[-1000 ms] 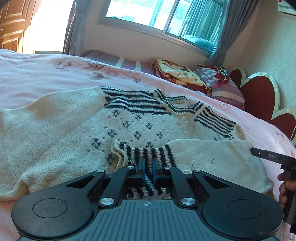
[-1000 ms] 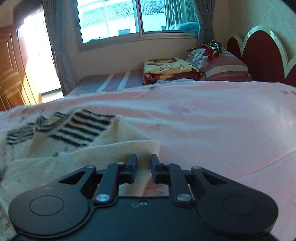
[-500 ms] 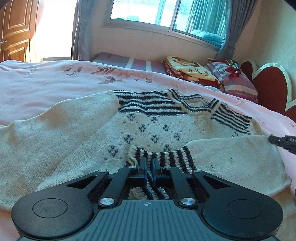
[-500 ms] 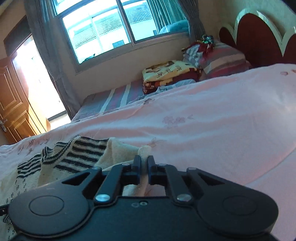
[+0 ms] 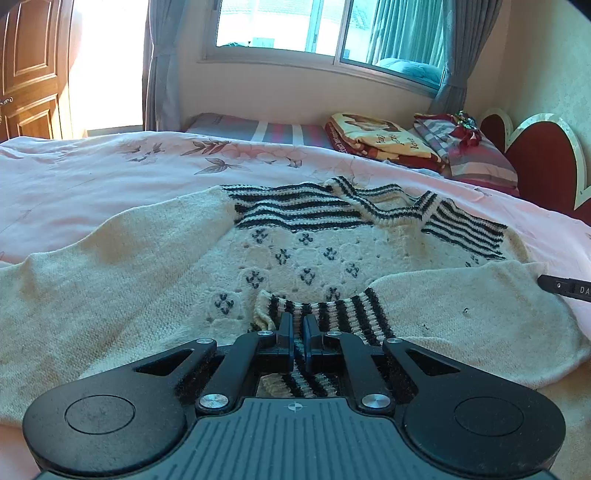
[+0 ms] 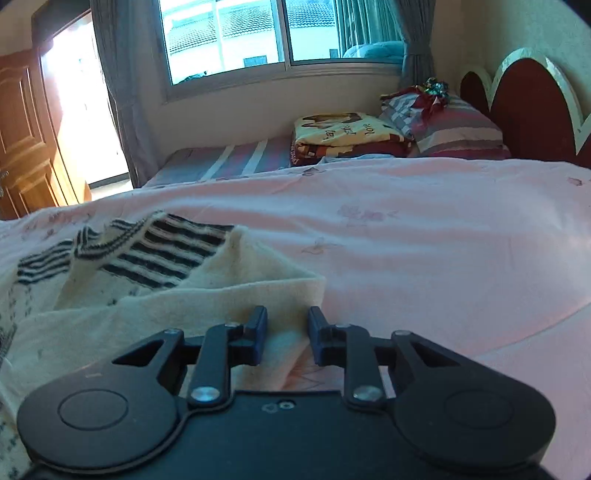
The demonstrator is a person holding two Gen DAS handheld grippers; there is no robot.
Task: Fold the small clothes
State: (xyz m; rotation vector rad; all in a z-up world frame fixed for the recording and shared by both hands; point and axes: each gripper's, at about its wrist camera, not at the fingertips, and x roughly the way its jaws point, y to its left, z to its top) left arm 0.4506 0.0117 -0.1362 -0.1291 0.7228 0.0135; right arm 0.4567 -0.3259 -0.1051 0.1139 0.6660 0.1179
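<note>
A cream knitted sweater [image 5: 295, 254] with black stripes and small black motifs lies spread on the pink bed sheet [image 5: 92, 184]. Its right sleeve is folded across the body, the striped cuff [image 5: 332, 314] near me. My left gripper [image 5: 298, 328] is shut on that striped cuff. My right gripper [image 6: 287, 328] is open over the fold of the cream sleeve [image 6: 221, 295] at the sweater's right edge, with cloth between the fingers. Its tip shows at the right edge of the left wrist view [image 5: 565, 286].
Folded blankets [image 5: 380, 136] and striped pillows [image 5: 476, 155] lie at the far side by the red headboard [image 5: 546, 162]. A window with grey curtains [image 5: 317, 33] is behind, a wooden door [image 5: 29, 70] at far left. Bare pink sheet [image 6: 443, 251] stretches right of the sweater.
My right gripper was shut on the sleeve fold half a second ago and has opened, lowering onto the cloth. My left gripper stays shut on the cuff and has moved back a little.
</note>
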